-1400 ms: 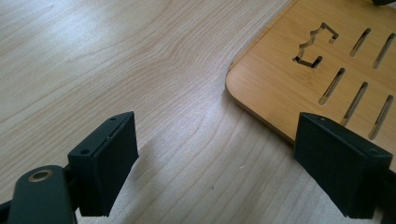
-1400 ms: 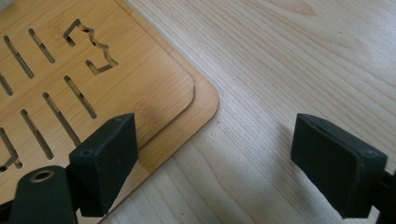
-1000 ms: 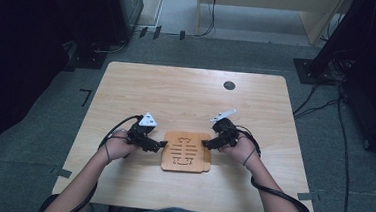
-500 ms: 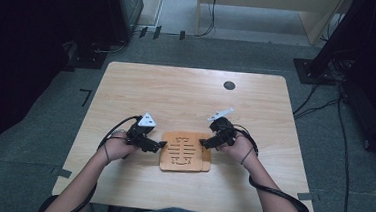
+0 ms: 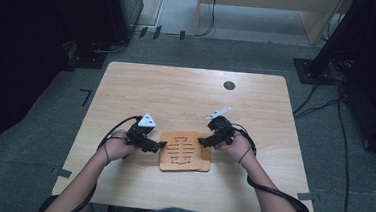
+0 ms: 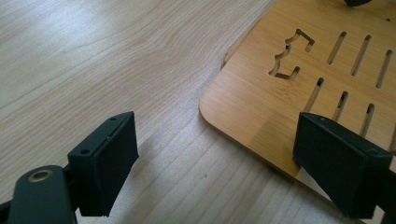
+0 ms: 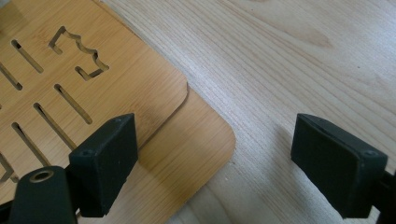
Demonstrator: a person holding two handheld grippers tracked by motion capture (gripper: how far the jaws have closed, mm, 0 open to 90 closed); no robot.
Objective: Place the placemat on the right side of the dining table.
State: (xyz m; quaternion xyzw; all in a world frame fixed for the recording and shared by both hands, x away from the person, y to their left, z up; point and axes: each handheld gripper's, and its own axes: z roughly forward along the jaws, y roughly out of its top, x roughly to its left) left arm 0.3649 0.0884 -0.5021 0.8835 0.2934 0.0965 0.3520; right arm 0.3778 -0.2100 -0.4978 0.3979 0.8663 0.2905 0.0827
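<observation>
Desk (image 5: 142,90) bare on your left. Left tongs (image 5: 161,145) spread wide, gripping nothing, poised at left edge of slotted wooden board (image 5: 180,150), one jaw over its corner. Board rests near desk's front middle on second board (image 7: 196,135), slightly offset. Right tongs (image 5: 199,141) likewise released, straddling right edge. Your two-sided stance likely readies separating or squaring stacked boards.
</observation>
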